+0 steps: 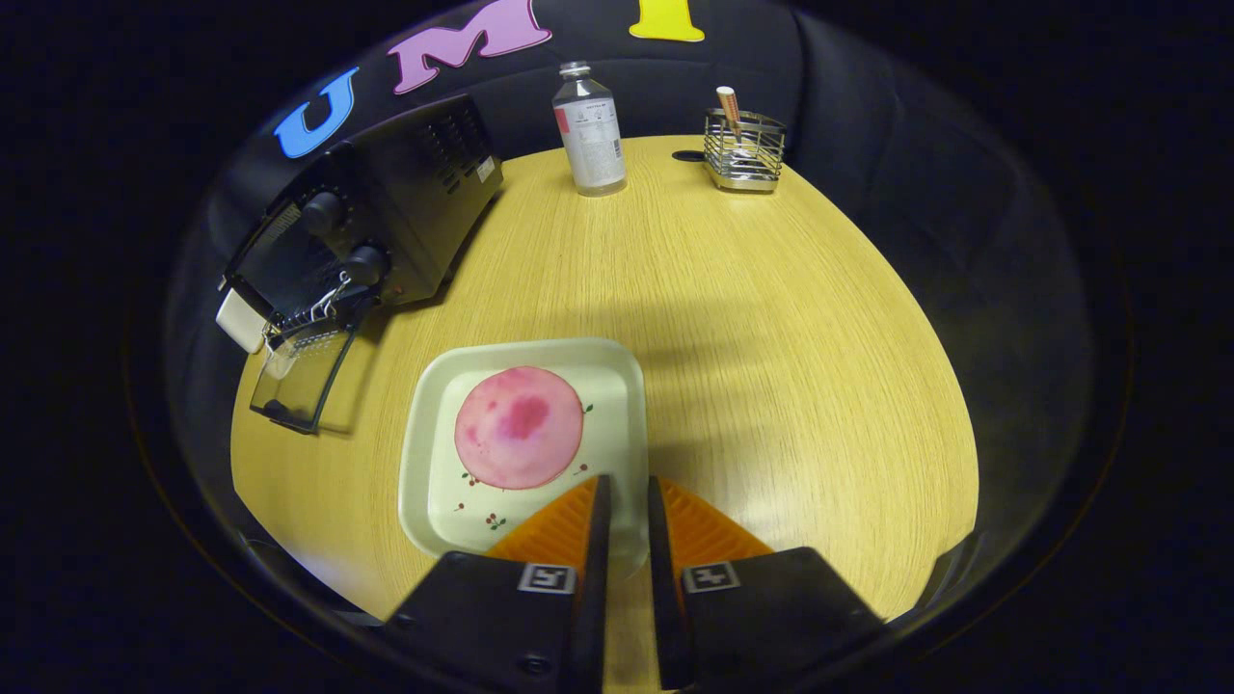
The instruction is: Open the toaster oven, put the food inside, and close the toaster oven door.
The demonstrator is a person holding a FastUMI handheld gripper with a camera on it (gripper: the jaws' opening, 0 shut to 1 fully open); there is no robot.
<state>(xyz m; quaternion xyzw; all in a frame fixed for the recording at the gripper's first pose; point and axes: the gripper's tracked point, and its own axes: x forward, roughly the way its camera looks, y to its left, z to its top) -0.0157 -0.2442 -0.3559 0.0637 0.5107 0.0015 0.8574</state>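
**Tray rim between the fingers, oven door down**

One round, flat pink food piece, blotched darker red near its middle, lies on one pale square tray with rounded corners and small cherry prints. The tray sits on the near part of the wood-grain table, just ahead of the fingers. The gripper has its two ribbed fingers drawn to a narrow gap over the tray's near right rim; whether both press on the rim cannot be told.

Far left stands one black toaster oven, boxy, with vent slots on its side and two round knobs on the front. Its glass door hangs open, tipped down toward the table, and a wire rack shows at the opening.

At the far edge stand one clear bottle with a label and one wire basket holder of shiny metal, a stick-like item standing in it.
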